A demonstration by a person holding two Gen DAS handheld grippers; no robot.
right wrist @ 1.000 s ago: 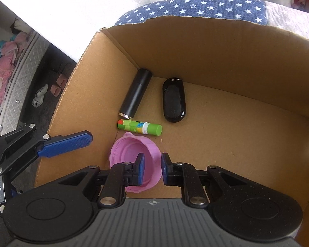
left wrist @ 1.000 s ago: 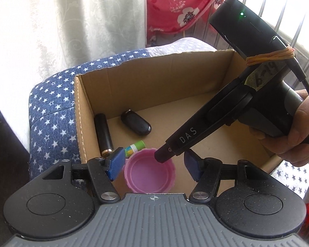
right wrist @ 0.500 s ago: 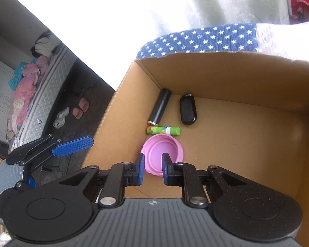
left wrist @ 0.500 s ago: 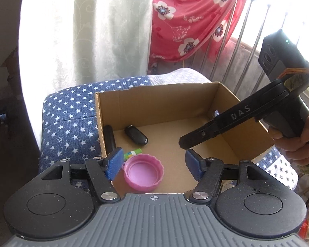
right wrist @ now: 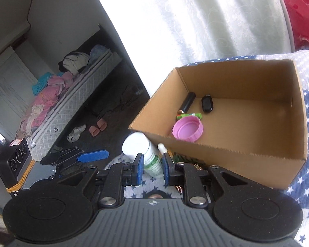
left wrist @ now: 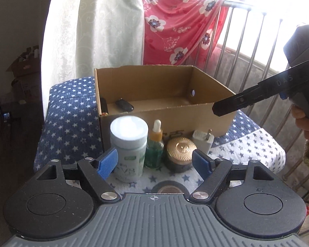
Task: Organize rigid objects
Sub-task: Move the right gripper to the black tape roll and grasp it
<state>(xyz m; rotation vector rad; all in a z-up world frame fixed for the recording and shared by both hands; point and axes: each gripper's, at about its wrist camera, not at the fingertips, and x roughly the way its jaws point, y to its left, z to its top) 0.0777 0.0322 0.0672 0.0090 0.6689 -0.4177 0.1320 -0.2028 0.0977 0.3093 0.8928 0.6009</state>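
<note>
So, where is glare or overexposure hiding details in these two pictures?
Left wrist view: the white bottle lid is blown out, and so is the window behind the railing. Right wrist view: the curtain is mostly washed white, while the cardboard box interior stays readable.

Red floral cloth (left wrist: 181, 26); pale curtain (left wrist: 105, 30); slippers (right wrist: 97, 127).

Beyond the left gripper (left wrist: 155, 161), the pill bottle (left wrist: 129, 142), dropper bottle (left wrist: 155, 144), round jar (left wrist: 180, 152) and wall plug (left wrist: 203, 141) stand left to right before the cardboard box (left wrist: 166, 117); a tape roll (left wrist: 167, 187) lies nearest.
</note>
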